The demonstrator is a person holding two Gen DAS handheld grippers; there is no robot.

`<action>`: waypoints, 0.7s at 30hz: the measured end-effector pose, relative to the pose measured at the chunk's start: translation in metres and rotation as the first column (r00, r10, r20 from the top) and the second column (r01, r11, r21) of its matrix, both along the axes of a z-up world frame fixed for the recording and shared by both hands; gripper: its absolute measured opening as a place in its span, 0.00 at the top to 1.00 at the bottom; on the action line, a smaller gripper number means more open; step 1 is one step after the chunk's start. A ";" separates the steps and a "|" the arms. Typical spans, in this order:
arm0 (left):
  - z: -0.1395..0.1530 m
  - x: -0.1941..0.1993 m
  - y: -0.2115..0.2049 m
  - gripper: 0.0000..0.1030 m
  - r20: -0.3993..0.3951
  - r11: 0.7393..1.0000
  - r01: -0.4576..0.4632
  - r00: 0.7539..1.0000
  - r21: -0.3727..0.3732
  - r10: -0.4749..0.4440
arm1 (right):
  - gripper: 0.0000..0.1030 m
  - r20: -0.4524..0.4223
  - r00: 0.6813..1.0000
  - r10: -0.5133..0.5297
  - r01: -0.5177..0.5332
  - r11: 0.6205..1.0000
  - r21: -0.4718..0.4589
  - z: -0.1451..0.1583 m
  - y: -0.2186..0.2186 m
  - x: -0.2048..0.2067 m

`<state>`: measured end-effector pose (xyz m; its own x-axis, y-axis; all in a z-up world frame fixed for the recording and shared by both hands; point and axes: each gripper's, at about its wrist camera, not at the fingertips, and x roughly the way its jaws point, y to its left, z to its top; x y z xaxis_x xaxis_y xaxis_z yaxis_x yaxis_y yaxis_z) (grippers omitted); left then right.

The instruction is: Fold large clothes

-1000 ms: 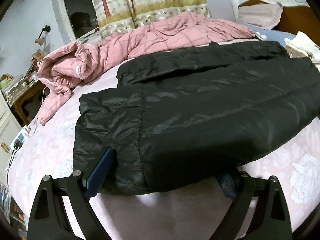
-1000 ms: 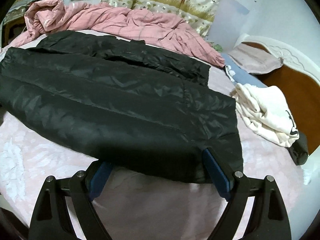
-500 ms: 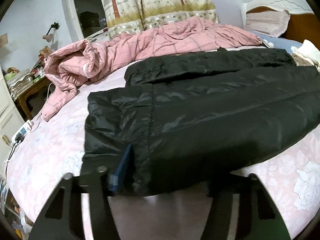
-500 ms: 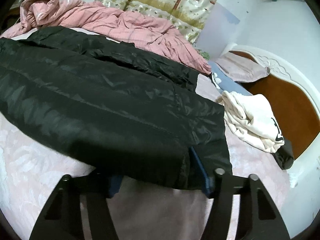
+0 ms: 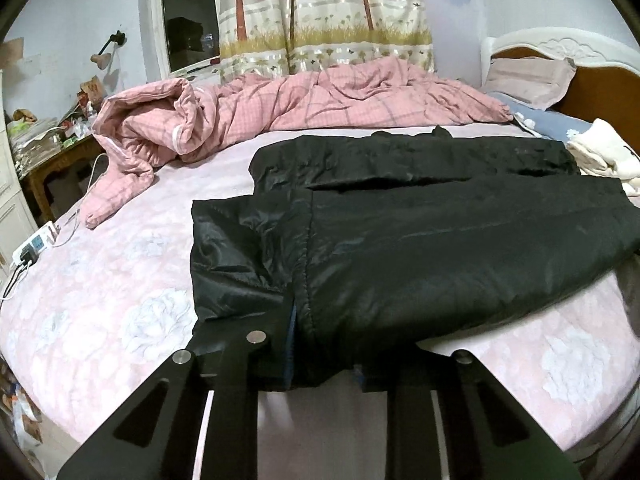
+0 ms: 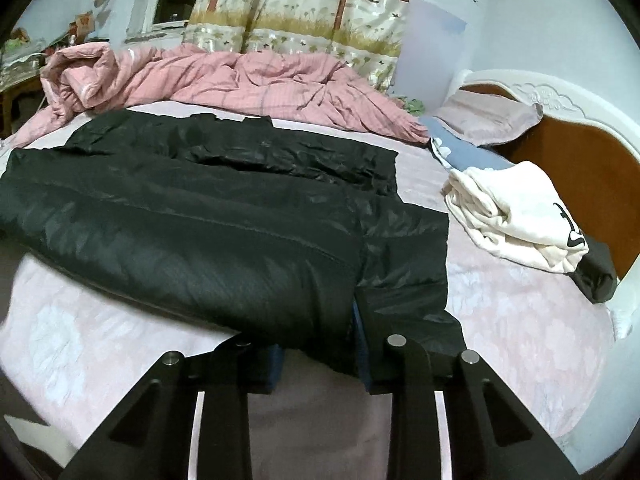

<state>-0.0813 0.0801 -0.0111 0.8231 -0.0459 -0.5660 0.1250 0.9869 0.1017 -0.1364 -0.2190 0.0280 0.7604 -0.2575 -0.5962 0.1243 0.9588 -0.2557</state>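
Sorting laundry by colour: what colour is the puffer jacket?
Black puffer jacket; right wrist view shows it best.

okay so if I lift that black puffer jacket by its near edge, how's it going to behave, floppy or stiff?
Probably floppy: the black puffer jacket lies slack and creased on the bed, so the far part should sag and trail. Its glossy shell looks slippery, so the left gripper and right gripper, whose jaws have just been closing on the edge, may lose it. It is likely light for its bulk.

jacket point(image 5: 420, 248): glossy blk | bedsheet point(image 5: 120, 288): pale pink w/ wht floral print | quilt point(image 5: 320, 100): pink checked | curtain point(image 5: 320, 12): cream, brown trees, yellow grass | folded garment point(image 6: 516, 216): wht, blk logo | headboard point(image 6: 580, 160): brown, wht trim
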 end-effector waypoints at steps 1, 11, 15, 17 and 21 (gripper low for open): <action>-0.001 -0.001 -0.001 0.73 -0.007 1.000 0.003 1.000 0.008 -0.003 | 0.70 -0.002 1.000 0.002 -0.002 1.000 -0.007 -0.001 0.002 -0.003; 0.019 -0.023 0.000 0.36 0.054 0.984 0.135 0.990 -0.115 -0.129 | 0.29 0.004 0.990 0.138 -0.134 0.958 0.253 0.012 -0.009 -0.012; 0.037 -0.043 -0.007 0.25 0.140 0.951 0.265 0.960 -0.161 -0.244 | 0.23 0.052 0.976 0.211 -0.216 0.915 0.341 0.021 -0.013 -0.019; 0.044 -0.051 -0.006 0.23 0.169 0.922 0.331 0.939 -0.201 -0.300 | 0.19 0.077 0.961 0.265 -0.274 0.882 0.383 0.026 -0.016 -0.024; 0.052 -0.046 -0.014 0.18 0.188 0.941 0.310 0.941 -0.135 -0.283 | 0.19 0.163 0.961 0.222 -0.268 0.893 0.361 0.036 -0.021 -0.030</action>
